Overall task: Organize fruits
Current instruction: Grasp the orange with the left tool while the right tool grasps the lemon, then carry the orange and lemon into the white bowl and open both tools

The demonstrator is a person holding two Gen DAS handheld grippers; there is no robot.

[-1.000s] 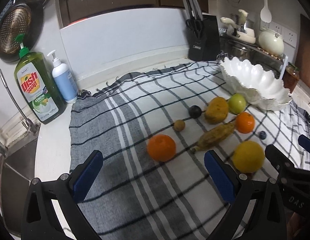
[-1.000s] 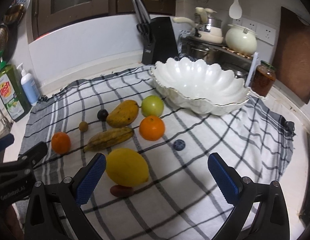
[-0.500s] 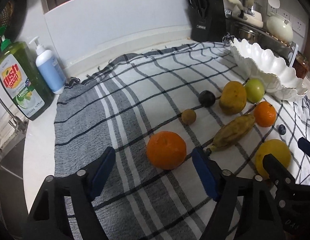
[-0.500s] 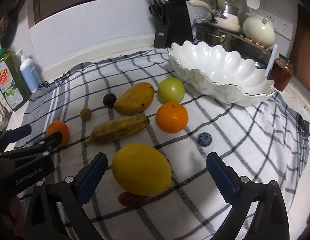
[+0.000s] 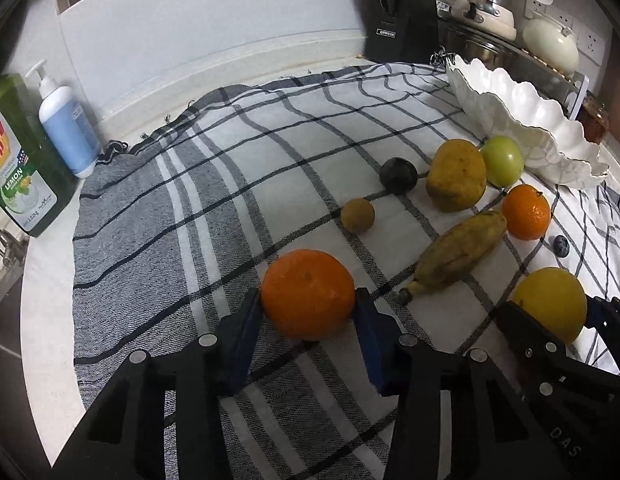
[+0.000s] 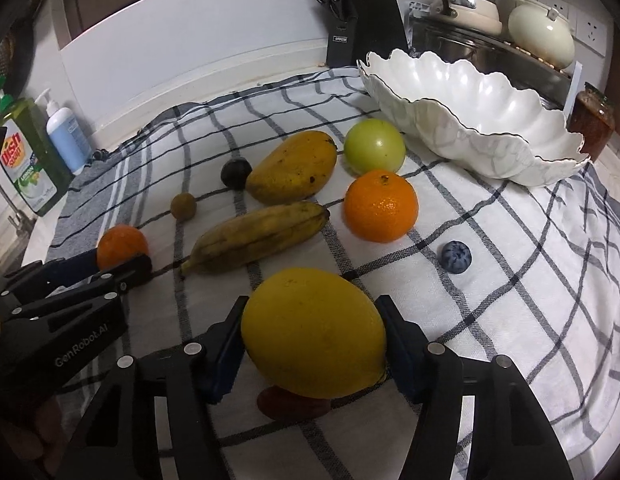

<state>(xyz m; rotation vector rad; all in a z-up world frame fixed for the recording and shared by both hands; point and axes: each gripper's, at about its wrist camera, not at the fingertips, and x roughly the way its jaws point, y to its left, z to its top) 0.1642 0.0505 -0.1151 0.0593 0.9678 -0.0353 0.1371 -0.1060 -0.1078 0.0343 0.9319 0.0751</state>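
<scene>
Right, grab step: my left gripper (image 5: 309, 314) pinches the near orange (image 5: 308, 294), right gripper (image 6: 312, 334) pinches the lemon (image 6: 313, 332), both fruit on the cloth (image 6: 490, 280). Next: lift both over to the empty bowl (image 6: 470, 108).

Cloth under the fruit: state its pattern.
The cloth is white-and-grey plaid with dark lines; right wrist view.

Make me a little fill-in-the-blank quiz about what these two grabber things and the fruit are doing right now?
1. The left gripper has closed on an ____.
2. The right gripper has closed on a ____.
3. The bowl holds ____ fruit so far.
4. Between the mango and the lemon lies a ____.

Missing words: orange; lemon; no; banana
</scene>
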